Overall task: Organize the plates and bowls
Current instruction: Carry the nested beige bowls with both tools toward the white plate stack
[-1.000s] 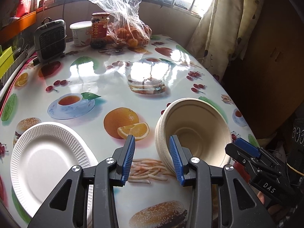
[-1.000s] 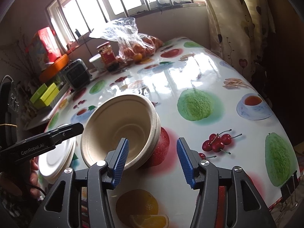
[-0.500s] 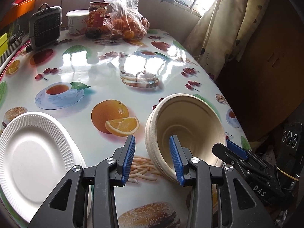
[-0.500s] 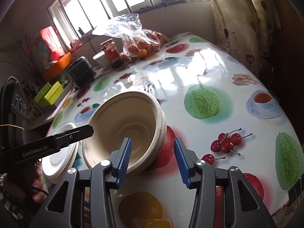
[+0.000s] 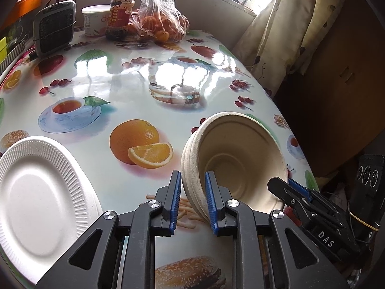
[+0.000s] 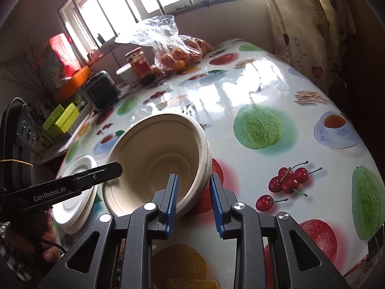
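Note:
A stack of beige paper bowls (image 5: 240,159) (image 6: 154,154) is tipped up on the fruit-print table (image 5: 134,96), its opening facing both cameras. My left gripper (image 5: 192,200) straddles the near left rim; its jaws are closing, with the blue pads against both sides of the rim. My right gripper (image 6: 193,200) grips the opposite rim, one pad inside and one outside, its jaws also closing. Each gripper shows in the other's view: the right gripper (image 5: 281,185) and the left gripper (image 6: 115,168). A stack of white ribbed paper plates (image 5: 31,192) (image 6: 72,192) lies to the left of the bowls.
At the far end stand a bag of oranges (image 5: 158,21), a red-labelled jar (image 5: 120,14), a white tub (image 5: 93,21) and a small dark heater (image 5: 53,26). A curtain (image 5: 284,31) hangs at the right. The table edge runs close behind the bowls on the right.
Both pairs of jaws have narrowed onto the bowl rim, the right one from clearly wider. The bowl stack has tipped up a little more. The plates have slid leftward in the left wrist view.

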Demonstrator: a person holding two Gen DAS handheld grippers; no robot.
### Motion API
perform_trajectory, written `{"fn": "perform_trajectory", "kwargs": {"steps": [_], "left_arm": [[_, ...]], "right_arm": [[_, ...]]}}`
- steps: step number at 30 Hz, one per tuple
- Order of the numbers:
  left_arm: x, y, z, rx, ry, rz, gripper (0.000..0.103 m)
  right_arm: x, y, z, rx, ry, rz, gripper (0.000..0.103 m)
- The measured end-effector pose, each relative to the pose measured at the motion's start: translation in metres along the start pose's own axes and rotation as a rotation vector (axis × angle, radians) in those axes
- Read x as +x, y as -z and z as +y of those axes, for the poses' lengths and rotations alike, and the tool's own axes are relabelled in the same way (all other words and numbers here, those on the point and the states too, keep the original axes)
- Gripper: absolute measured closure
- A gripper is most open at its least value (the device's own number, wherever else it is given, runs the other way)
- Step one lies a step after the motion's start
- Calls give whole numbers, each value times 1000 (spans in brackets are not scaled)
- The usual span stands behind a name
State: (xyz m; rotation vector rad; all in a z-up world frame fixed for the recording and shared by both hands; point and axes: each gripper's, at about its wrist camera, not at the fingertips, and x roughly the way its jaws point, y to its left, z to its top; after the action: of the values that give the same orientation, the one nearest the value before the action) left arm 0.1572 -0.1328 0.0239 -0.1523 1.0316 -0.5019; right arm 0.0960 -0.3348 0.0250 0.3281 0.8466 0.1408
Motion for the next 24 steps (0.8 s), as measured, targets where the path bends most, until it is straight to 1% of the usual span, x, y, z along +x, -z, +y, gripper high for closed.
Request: {"fn": "perform_trajectory", "kwargs": {"steps": [24], "left_arm": [[0, -2, 1, 1, -4, 1, 84]], "right_arm": [[1, -1, -1, -1, 2, 3, 78]]}}
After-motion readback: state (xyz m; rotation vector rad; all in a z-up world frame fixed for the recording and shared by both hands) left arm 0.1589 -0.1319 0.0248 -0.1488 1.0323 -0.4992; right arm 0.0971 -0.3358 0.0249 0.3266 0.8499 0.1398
